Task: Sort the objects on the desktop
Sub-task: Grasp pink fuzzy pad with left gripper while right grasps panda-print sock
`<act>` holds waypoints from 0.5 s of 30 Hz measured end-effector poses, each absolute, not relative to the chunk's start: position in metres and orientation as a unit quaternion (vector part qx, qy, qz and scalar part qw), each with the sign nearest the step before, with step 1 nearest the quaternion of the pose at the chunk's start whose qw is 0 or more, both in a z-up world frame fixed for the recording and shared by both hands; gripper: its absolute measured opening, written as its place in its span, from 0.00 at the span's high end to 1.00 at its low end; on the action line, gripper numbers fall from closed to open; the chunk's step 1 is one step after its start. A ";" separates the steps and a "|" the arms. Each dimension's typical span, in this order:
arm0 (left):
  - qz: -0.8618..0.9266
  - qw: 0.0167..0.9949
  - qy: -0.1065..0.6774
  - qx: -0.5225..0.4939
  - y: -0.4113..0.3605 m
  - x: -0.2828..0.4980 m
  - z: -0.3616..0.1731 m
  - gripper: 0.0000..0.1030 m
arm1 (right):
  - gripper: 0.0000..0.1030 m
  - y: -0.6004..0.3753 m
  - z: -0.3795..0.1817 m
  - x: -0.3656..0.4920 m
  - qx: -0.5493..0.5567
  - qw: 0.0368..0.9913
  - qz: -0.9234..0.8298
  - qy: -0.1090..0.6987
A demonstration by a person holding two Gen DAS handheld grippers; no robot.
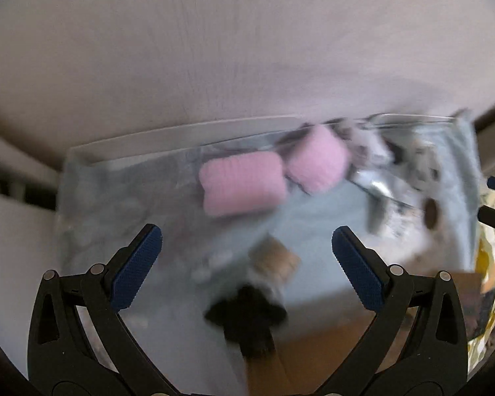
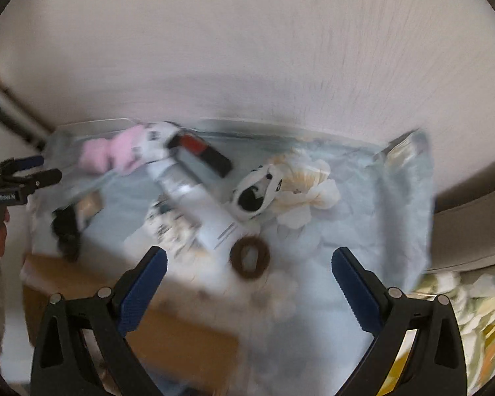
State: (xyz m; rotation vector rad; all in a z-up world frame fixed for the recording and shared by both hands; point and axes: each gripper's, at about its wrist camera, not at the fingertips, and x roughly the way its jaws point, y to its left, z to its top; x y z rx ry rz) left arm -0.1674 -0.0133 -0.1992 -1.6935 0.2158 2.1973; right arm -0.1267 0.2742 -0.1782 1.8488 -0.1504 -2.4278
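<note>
Here, two pink rolls [image 1: 244, 181] (blurred), one brown ring [image 2: 250, 256]; both grippers [image 1: 247, 257] [image 2: 249, 275] spread, empty.

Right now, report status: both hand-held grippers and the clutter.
Left hand-held gripper open, empty. Right hand-held gripper open, empty, above brown ring. Pink rolls, white tube unsorted on blue cloth. View blurred.

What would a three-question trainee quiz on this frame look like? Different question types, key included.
1. True or false: the right gripper holds the brown hair ring.
2. What colour are the two knitted rolls?
3. The white tube lies: A) flat on the cloth, B) upright, C) in the left gripper.

Key: 1 false, both grippers are open and empty; 2 pink; 3 A.
</note>
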 end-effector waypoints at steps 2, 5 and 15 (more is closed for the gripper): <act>0.770 0.173 0.081 -0.609 -0.010 -0.180 -0.218 0.01 | 0.03 0.275 -0.191 -0.138 0.610 0.045 -0.788 -0.067; 0.762 0.165 0.090 -0.620 -0.007 -0.193 -0.241 0.01 | 0.03 0.275 -0.203 -0.150 0.616 0.036 -0.784 -0.065; 0.755 0.166 0.080 -0.630 -0.008 -0.207 -0.273 0.06 | 0.03 0.265 -0.225 -0.167 0.624 0.019 -0.779 -0.058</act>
